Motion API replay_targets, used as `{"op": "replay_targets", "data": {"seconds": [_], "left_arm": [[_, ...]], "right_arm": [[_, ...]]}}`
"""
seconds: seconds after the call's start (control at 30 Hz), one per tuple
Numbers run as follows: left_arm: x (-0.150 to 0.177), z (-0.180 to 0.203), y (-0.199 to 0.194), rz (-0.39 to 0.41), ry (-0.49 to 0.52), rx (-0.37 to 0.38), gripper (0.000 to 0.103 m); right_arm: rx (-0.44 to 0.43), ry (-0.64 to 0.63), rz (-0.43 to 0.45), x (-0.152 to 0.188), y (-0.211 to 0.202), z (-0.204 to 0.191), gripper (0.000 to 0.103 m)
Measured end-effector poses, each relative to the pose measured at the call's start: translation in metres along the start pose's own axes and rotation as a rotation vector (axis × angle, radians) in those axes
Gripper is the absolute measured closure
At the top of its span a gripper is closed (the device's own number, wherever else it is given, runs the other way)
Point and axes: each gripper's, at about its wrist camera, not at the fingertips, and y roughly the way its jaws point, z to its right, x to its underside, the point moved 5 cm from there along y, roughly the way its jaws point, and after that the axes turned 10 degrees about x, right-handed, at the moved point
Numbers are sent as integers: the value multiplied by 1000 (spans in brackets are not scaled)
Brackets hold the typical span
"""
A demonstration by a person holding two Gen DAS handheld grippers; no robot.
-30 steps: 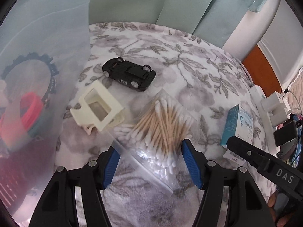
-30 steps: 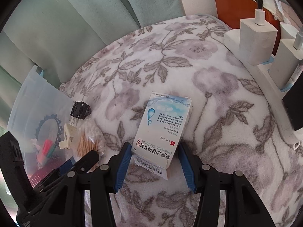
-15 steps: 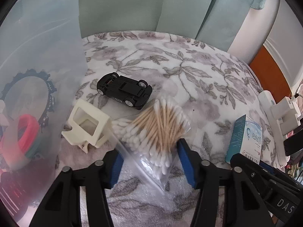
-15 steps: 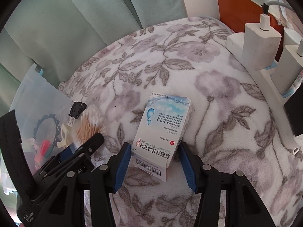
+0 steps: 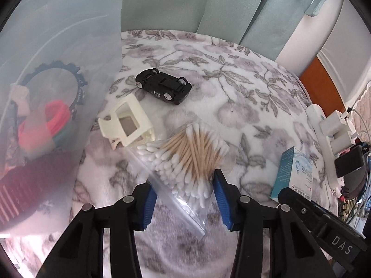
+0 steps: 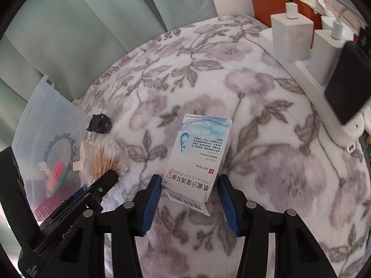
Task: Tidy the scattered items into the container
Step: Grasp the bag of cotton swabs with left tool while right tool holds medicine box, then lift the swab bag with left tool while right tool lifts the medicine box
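**Both jaws open over their targets; nothing lifted**

Jaws of the left gripper [image 5: 184, 199] stood wide, blue pads either side of the near end of the clear zip bag of cotton swabs [image 5: 187, 157], with no firm contact visible. The bag lay flat on the floral blanket [image 5: 243, 88]. Just beyond it sat a cream hair claw clip [image 5: 126, 121], touching the bag's far-left corner, and farther back a black toy car [image 5: 163, 86] lay on its roof, wheels up. The translucent plastic container [image 5: 58, 46] stood at the left, holding a black toothed ring and pink and red items, seen blurred through its wall.

The right gripper [image 6: 189, 200] was likewise spread wide, straddling the near end of the ear drops box [image 6: 200, 155]; whether the pads touched the carton could not be determined. The box rested on the blanket. A white power strip [image 6: 308, 71] with chargers lay along the right.
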Motion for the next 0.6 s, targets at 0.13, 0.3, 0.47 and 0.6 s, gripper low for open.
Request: {"op": "replay_targets", "data": {"seconds": [0.13,0.3,0.47,0.6], "left_arm": [[4,7,-16,8,10,13,70],[9,13,-33,24,20,26,72],[14,15,-46,38,24,37,73],[16,17,-58,57,33,41,73]], "right_arm": [[-20,25,-3,9,-11,2,50],[-38,39,26,15,-31,1,52],[-39,38,40,19,-42,2,52],[-44,37,48,22,-48,2,52]]}}
